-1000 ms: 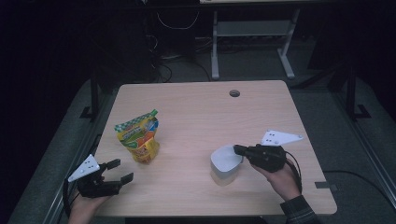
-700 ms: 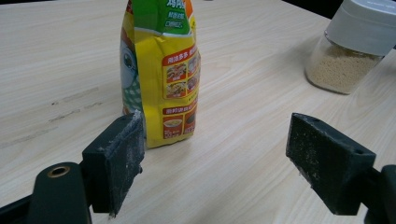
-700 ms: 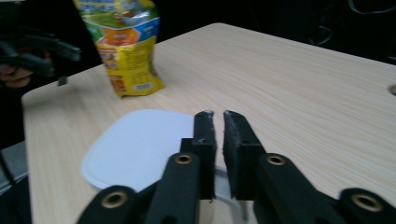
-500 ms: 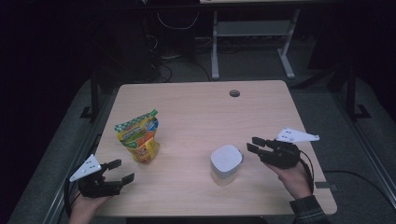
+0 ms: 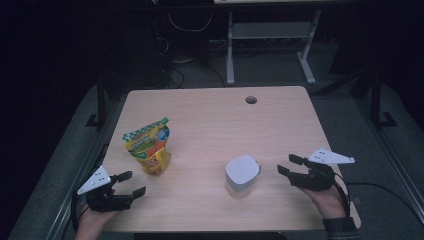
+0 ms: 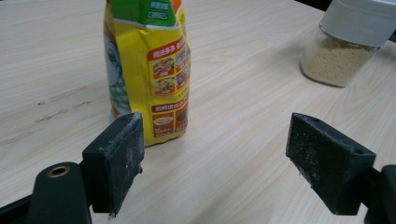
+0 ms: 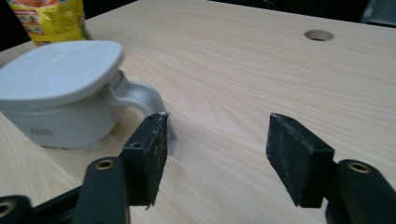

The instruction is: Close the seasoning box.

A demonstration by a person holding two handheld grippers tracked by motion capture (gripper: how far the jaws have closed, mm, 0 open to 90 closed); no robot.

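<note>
Jar (image 5: 242,175) with a white lid is standing upright at lower centre of the high view, on the wooden table (image 5: 215,115). Right gripper (image 5: 287,165) is sitting just to its right, jaws having just been opening, nothing between them. Left gripper (image 5: 131,183) is resting at lower left, jaws wide and empty, near a yellow snack bag (image 5: 149,146).

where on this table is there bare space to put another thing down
The far half of the table, between the cable hole and the far left corner, is bare. So is the strip between the snack bag and the white-lidded jar. The near corners are crowded by the left gripper and right gripper.
</note>
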